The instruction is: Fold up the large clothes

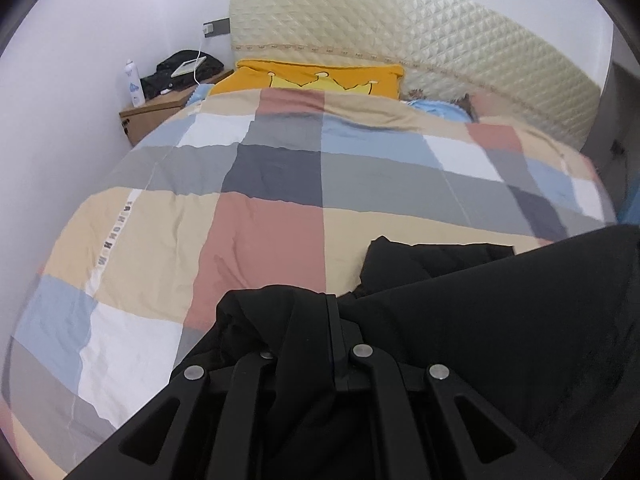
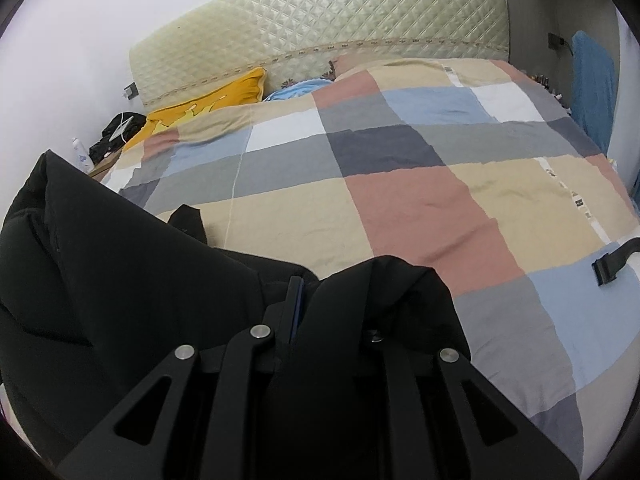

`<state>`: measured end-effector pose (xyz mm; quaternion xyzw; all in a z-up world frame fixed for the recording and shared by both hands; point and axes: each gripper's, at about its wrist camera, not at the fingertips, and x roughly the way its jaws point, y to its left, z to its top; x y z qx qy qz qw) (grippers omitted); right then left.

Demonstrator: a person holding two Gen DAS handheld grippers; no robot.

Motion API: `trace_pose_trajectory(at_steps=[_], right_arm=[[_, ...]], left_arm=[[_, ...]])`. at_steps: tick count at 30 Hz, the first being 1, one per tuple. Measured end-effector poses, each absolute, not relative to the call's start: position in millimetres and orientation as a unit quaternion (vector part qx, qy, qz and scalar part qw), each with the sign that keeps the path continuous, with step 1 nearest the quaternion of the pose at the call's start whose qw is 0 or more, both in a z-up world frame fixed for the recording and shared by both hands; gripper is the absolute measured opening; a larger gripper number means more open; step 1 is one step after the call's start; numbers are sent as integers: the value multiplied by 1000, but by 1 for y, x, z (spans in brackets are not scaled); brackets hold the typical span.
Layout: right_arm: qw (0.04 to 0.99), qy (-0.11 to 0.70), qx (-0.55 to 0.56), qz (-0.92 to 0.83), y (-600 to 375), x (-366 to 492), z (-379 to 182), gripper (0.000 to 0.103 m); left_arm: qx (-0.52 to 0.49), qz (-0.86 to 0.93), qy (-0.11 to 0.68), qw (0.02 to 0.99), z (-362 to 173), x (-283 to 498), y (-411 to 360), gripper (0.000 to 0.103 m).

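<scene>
Both grippers, left point(image 1: 320, 320) and right point(image 2: 308, 300), pinch the black garment point(image 1: 500, 312) at lower frame, above the quilt point(image 1: 260, 184)

Soft, even indoor light — no hard shadows or glare. Fisheye bending curves the headboard point(image 1: 420, 32) and darkens the corners. The checked duvet point(image 1: 248, 184) blurs toward the edges; the black garment point(image 2: 120, 280) shows almost no detail.
</scene>
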<state>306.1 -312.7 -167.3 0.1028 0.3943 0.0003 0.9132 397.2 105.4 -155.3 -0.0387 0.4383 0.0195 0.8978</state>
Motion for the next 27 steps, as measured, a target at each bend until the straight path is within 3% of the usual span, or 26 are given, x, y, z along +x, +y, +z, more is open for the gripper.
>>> trace_pose_trajectory(at_steps=[8,12,14,16,17,18,27], right_arm=[[902,383,195,32,-328,283,-157,19],[896,382,222,54,-333,270,-151,28],[892,381,234,66,-335,262,-148,36],[885,380,253,88,-338,253,-144,63],[883,378,260,96,-340,249,-142,72],[884,372,266,101,-343,244,-139,81],[918,321,227,41,-355,198,-112,82]], left_arm=[[-48,-25,439,897,-134,354,130,11],[-76,-57,438,894,-118,327,148,22],[-83,-63,438,893,-109,314,156,30],[-90,-70,437,892,-101,300,163,53],[-86,-70,434,894,-96,291,166,68],[-81,-71,425,899,-90,281,170,71],[-16,-51,376,925,-67,221,164,71]])
